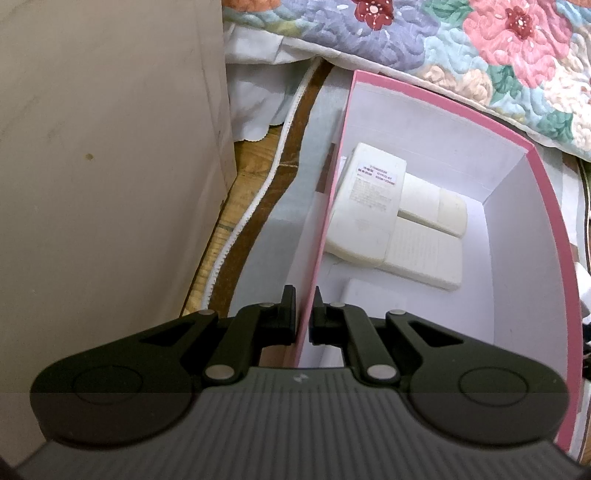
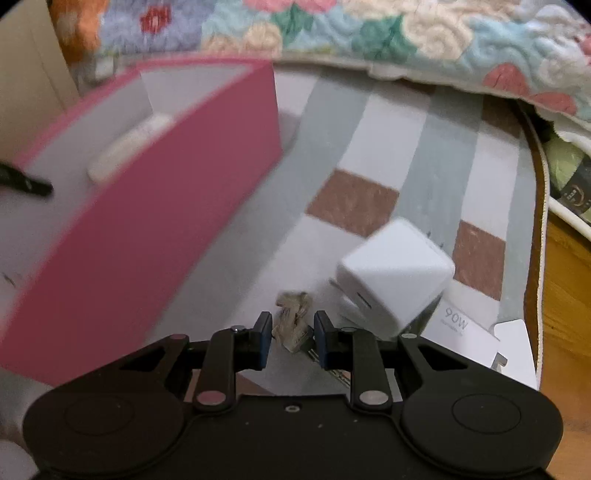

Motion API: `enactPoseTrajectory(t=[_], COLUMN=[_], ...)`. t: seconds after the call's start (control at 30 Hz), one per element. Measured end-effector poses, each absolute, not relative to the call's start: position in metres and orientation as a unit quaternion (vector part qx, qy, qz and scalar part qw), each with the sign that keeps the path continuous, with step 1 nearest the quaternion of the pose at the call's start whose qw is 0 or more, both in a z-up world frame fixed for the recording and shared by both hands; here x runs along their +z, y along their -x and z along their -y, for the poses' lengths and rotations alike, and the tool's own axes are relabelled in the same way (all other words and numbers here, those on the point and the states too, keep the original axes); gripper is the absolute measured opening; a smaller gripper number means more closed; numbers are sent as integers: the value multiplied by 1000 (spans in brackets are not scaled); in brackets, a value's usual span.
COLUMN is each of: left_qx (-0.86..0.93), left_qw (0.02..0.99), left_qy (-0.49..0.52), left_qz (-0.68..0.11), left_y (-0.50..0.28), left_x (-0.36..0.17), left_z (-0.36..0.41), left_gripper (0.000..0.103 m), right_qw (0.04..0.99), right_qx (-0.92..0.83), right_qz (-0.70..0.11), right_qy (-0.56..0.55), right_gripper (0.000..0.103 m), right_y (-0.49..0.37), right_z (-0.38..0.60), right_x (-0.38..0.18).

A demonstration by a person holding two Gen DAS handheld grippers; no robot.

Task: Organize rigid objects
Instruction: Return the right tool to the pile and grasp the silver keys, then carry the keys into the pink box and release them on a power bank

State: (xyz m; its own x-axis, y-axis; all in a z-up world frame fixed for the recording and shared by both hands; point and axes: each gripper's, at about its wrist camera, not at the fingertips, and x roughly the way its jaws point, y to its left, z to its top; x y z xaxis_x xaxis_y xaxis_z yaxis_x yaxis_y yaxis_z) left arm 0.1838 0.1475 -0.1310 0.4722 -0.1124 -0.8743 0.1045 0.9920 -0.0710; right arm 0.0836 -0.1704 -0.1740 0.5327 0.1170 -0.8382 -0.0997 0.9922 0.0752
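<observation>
A pink box with a white inside holds cream plastic power adapters. My left gripper is shut on the box's left wall, one finger outside and one inside. In the right wrist view the same pink box stands at the left. My right gripper is shut on a small clear plug connector, held just above the checked cloth. A white cube charger lies just right of the gripper.
A checked cloth covers the surface. A floral quilt lies along the back. A beige panel stands left of the box. A white card marked 90W lies at the right, near the wooden edge.
</observation>
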Motion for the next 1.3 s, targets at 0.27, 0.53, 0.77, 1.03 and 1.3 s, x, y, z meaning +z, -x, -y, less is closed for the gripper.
enactPoseTrajectory(t=[0.27,0.53,0.77,1.03,1.3], left_qx=[-63,-64,-65,-68,-66], left_qw=[857,857,857,855,859], left_qy=[7,7,11,16,8], left_qz=[-511,-511,-511,-513,-508], left_y=[-184,-184,-185,-186,-184], left_x=[-132,-132,-133,-132,-132], left_z=[-148,-148,-150,-152,-150], left_gripper=[6,6,6,6,6], right_qw=[895,919,927,897,878], right_qx=[74,90,150,195,200], right_qz=[-438,-380,-338,-395,-434], right_qy=[-50,-58,-70,-29,-14], right_gripper=[28,28,28,28,29], right_y=[-78,-79,-96,-157,-223], right_z=[167,161,138,88,55], right_x=[-130,-83,-30,-39,-95])
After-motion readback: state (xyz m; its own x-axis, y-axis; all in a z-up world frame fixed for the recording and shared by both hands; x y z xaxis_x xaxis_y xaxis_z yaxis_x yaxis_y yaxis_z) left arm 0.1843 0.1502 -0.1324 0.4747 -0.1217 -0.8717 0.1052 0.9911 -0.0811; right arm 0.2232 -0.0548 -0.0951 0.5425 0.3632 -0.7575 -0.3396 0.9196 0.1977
